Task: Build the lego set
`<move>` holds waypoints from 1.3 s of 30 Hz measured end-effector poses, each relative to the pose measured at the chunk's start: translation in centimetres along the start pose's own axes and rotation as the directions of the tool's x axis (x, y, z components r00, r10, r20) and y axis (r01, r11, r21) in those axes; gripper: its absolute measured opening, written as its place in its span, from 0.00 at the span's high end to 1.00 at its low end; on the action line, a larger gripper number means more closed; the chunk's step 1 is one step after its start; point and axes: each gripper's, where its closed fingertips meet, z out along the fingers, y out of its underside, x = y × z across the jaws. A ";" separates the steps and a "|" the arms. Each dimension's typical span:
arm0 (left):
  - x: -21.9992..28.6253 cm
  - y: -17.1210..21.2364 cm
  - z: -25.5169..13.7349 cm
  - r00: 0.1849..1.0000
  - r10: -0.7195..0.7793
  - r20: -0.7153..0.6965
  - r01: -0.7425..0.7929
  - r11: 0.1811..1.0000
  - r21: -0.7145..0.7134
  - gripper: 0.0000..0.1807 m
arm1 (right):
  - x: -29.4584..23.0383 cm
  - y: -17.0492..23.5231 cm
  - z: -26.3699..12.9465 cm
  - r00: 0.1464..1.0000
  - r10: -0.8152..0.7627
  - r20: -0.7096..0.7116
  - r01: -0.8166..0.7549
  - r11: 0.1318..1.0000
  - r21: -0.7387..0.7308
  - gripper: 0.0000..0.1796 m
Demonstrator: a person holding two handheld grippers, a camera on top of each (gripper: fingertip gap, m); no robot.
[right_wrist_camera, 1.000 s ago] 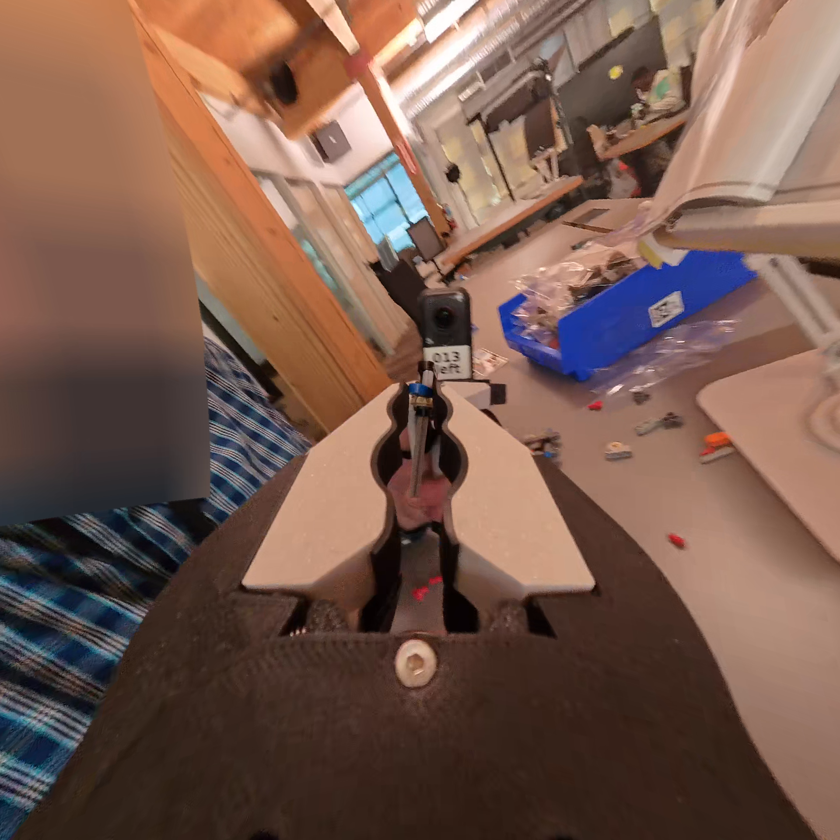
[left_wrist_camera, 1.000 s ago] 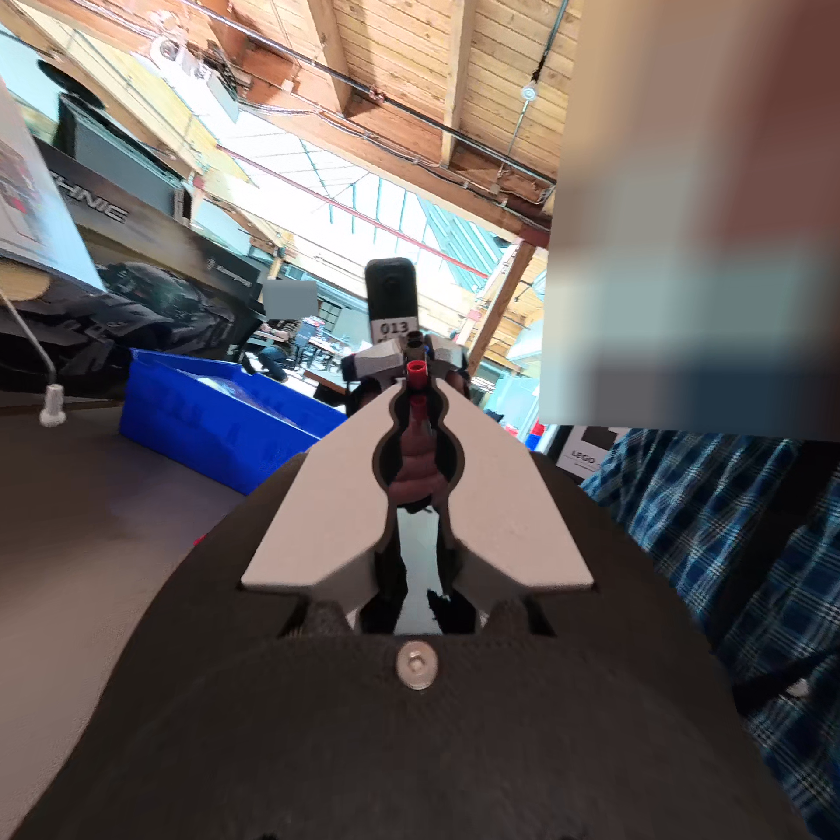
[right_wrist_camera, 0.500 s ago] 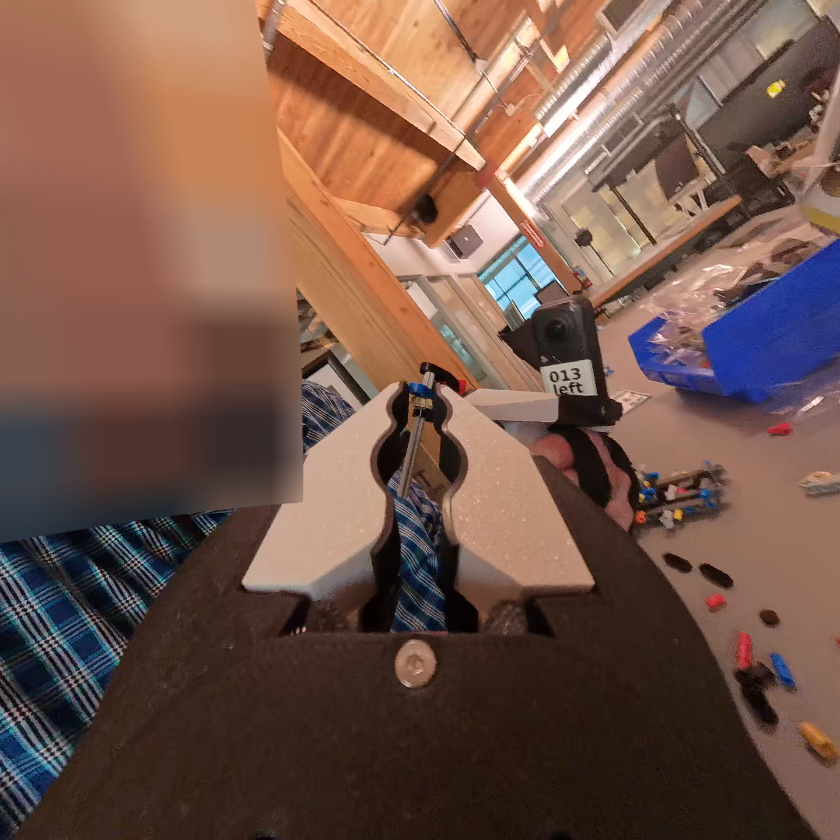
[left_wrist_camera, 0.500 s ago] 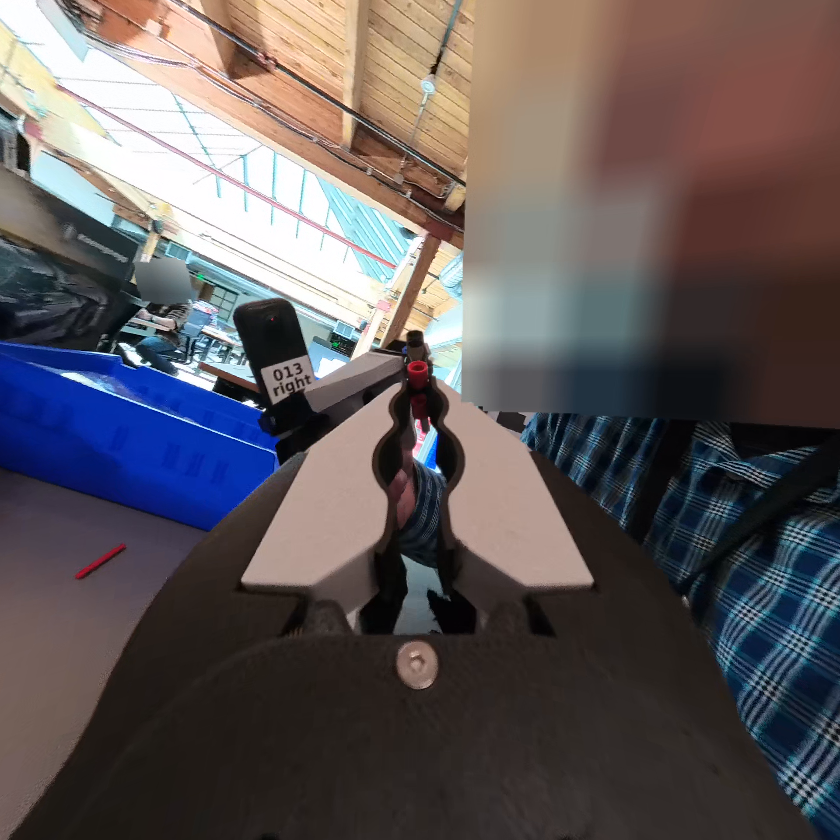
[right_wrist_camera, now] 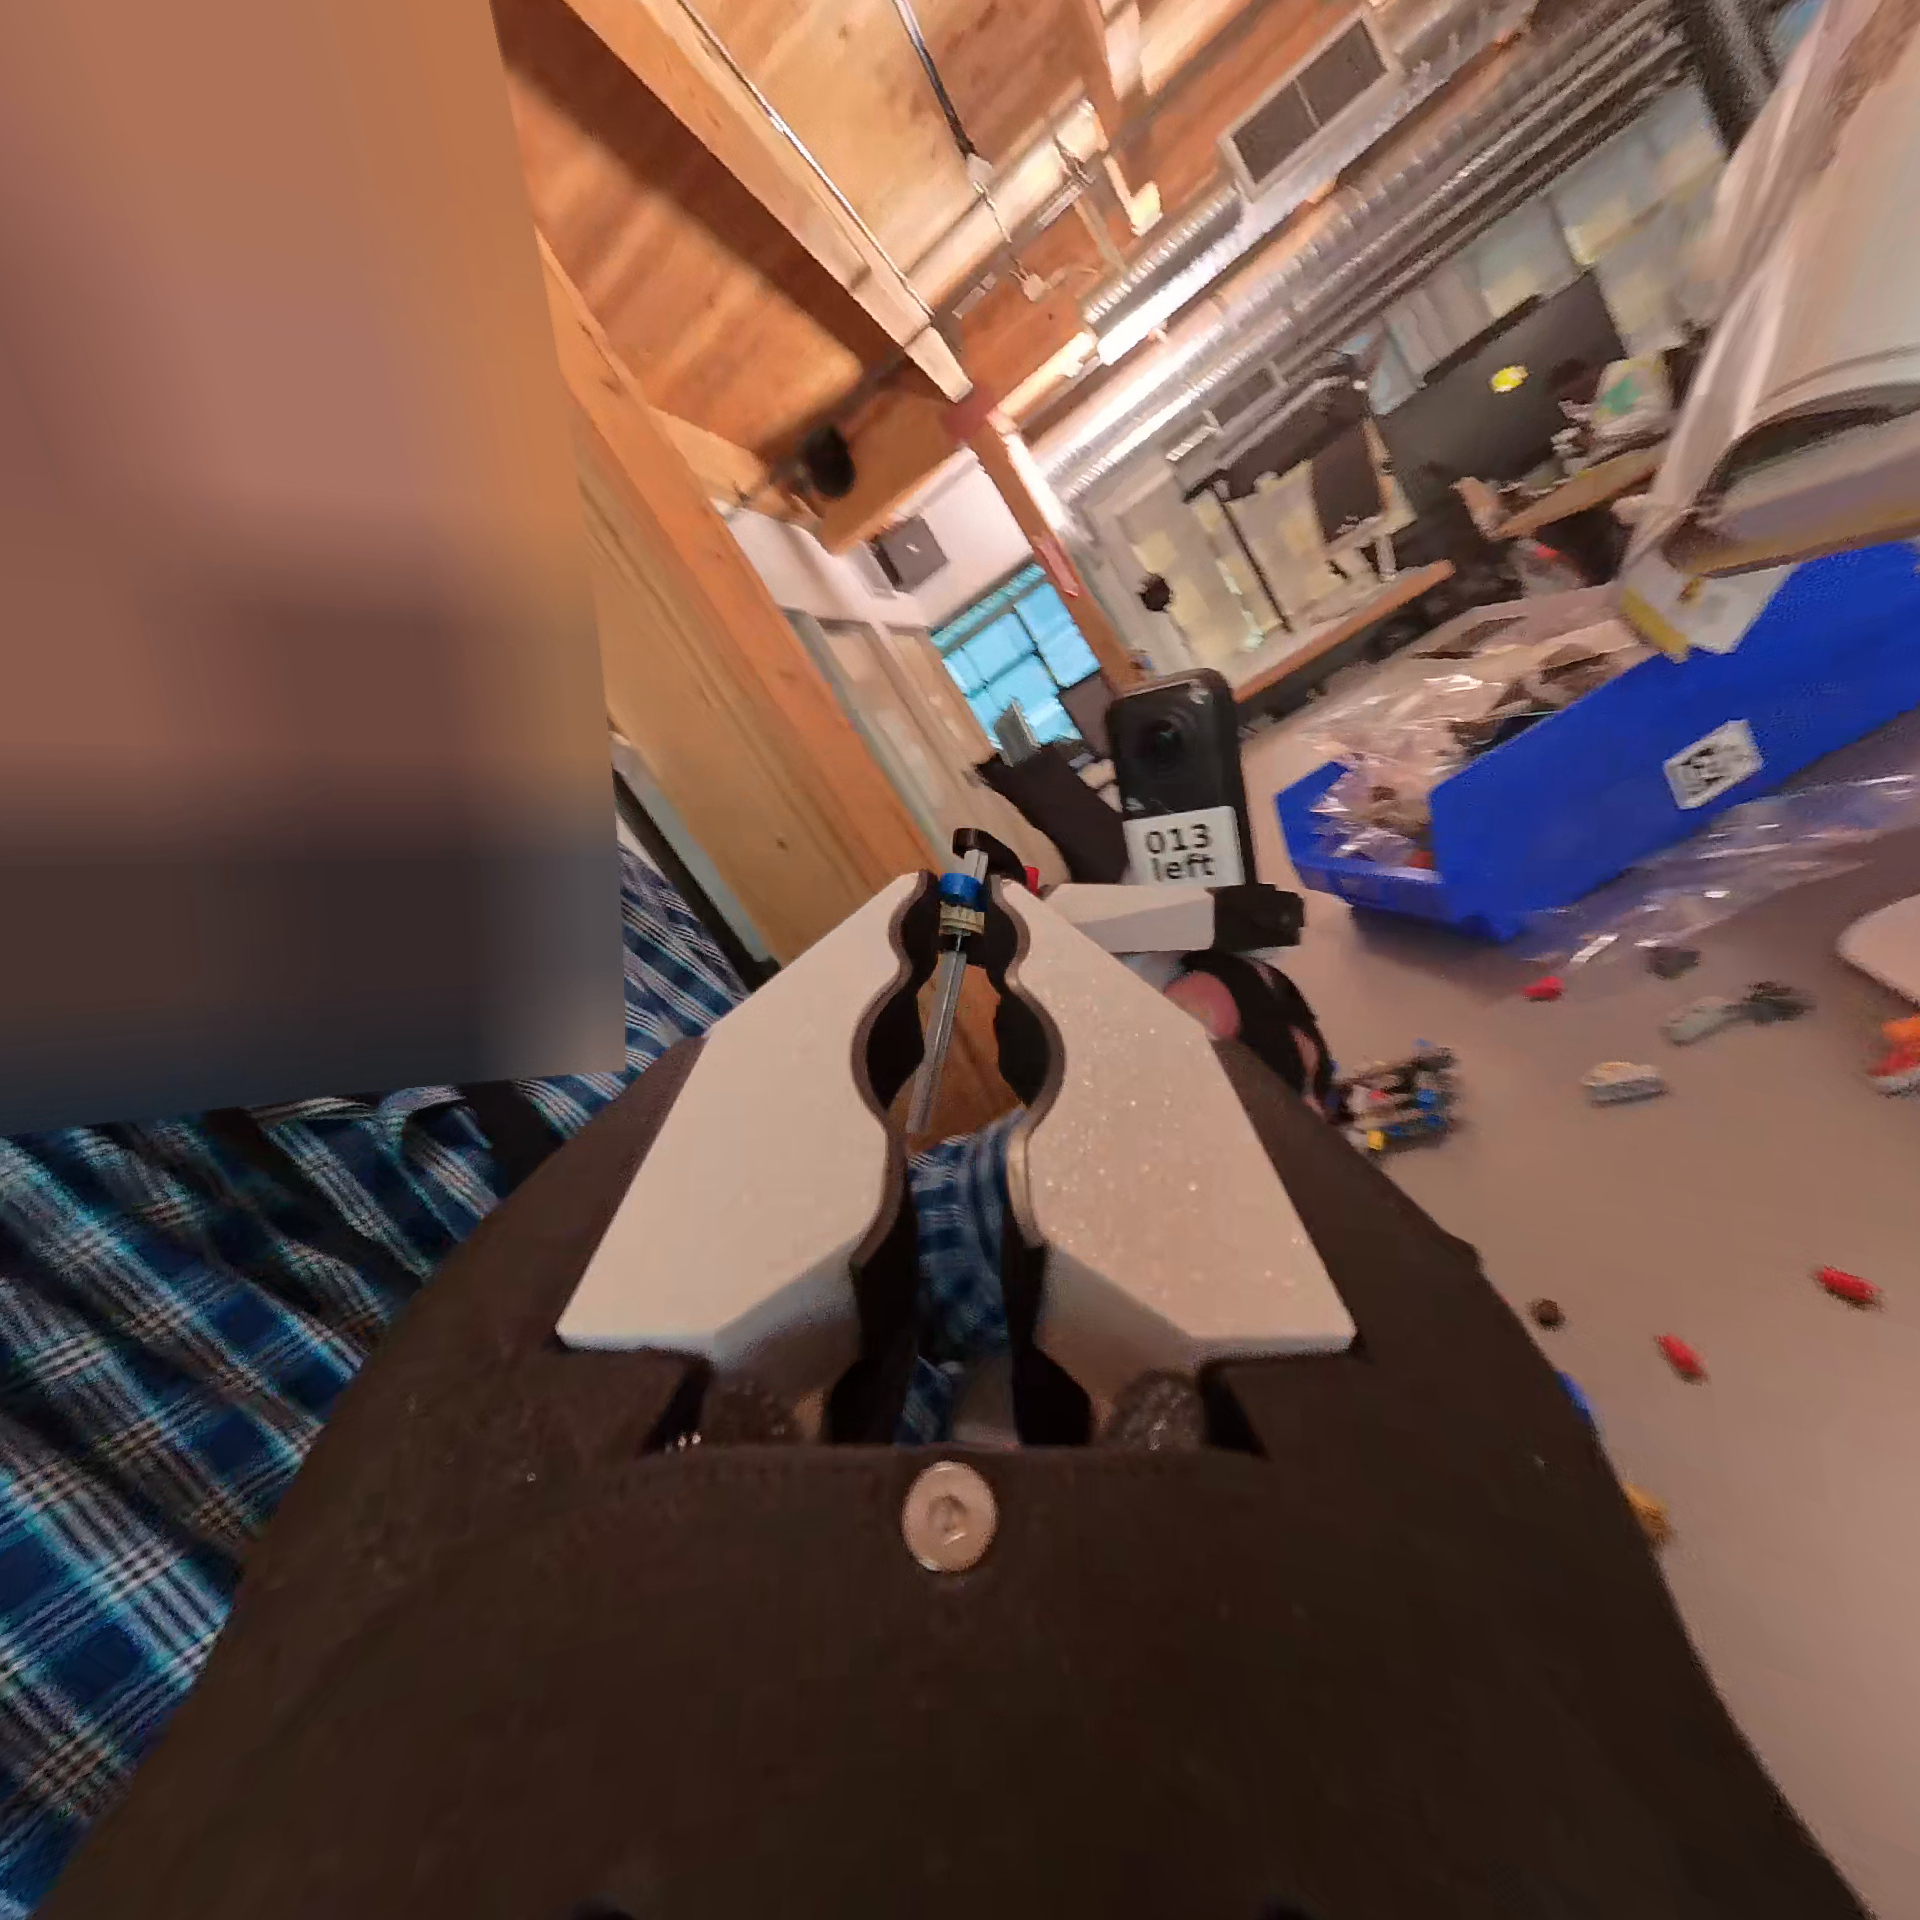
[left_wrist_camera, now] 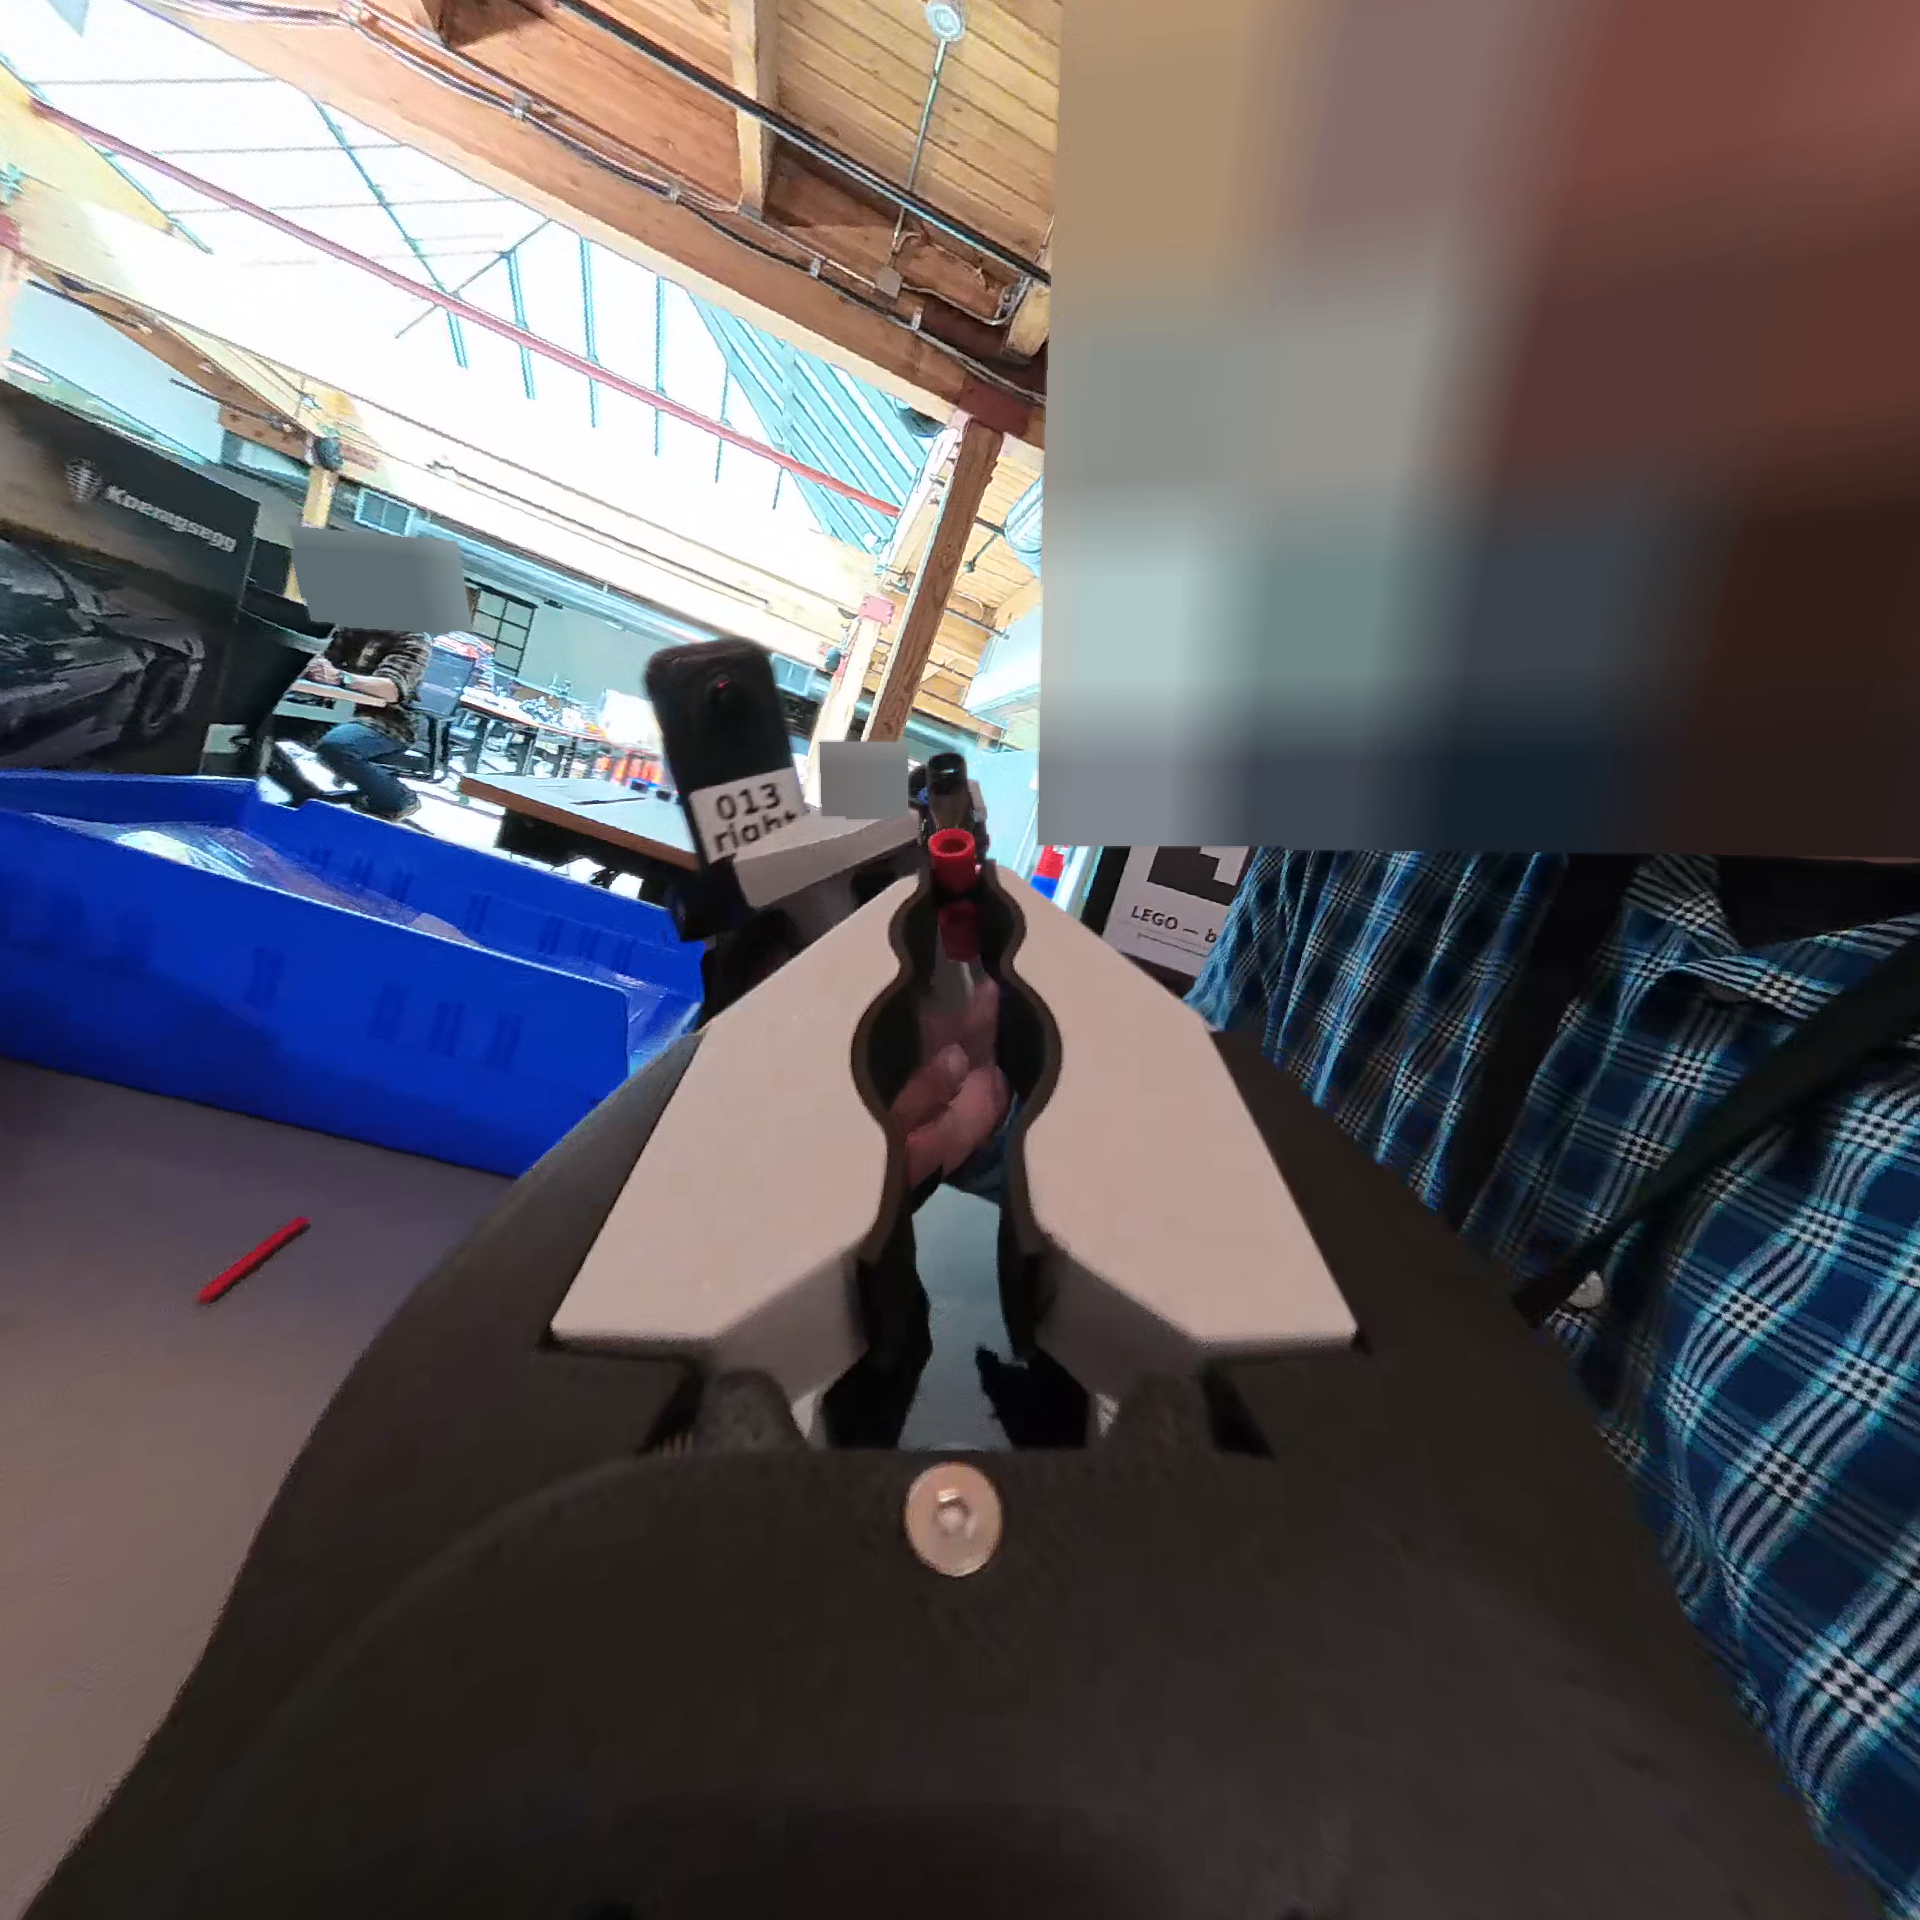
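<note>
My left gripper [left_wrist_camera: 954,868] is shut on a small red bush piece [left_wrist_camera: 953,854] at its tips, raised above the grey table. My right gripper [right_wrist_camera: 961,899] is shut on a thin grey axle [right_wrist_camera: 940,1023] that carries a blue and tan bush [right_wrist_camera: 961,902] near the tips. The two grippers are held tip to tip in the air in front of the person's plaid shirt [left_wrist_camera: 1621,1091]. The right gripper's fingers [left_wrist_camera: 821,862] show just behind the red piece in the left wrist view. The left gripper's fingers [right_wrist_camera: 1132,914] show just right of the axle in the right wrist view.
A blue bin [left_wrist_camera: 312,956] stands on the table at the left; it also shows in the right wrist view [right_wrist_camera: 1621,810] with plastic bags. A red axle [left_wrist_camera: 252,1259] lies on the table. A small partial build [right_wrist_camera: 1397,1091] and loose pieces [right_wrist_camera: 1621,1081] lie scattered.
Both grippers turned toward each other and came back together tip to tip. The right gripper's camera shifted rightward in the left view; the axle and the red piece are now close.
</note>
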 end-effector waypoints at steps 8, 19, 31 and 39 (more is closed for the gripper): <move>-0.9 0.1 0.0 0.999 -0.003 0.053 0.003 1.000 -0.007 0.97 | 0.8 -0.2 -0.3 0.943 -0.261 -0.206 0.246 0.964 -0.097 0.98; -1.8 0.0 -0.2 0.994 0.005 0.107 -0.005 1.000 0.002 0.97 | 2.1 -0.3 -1.1 0.913 -0.265 -0.310 0.249 0.964 -0.091 0.89; -3.7 0.1 -0.7 0.976 -0.008 0.220 0.006 1.000 0.010 0.97 | 2.8 0.0 -1.6 0.409 -0.792 -0.454 0.596 0.609 -0.524 0.90; -3.7 0.4 -0.5 0.974 -0.001 0.227 0.003 1.000 -0.008 0.97 | 4.0 -0.1 -1.6 0.240 -0.865 -0.441 0.599 0.489 -0.634 0.89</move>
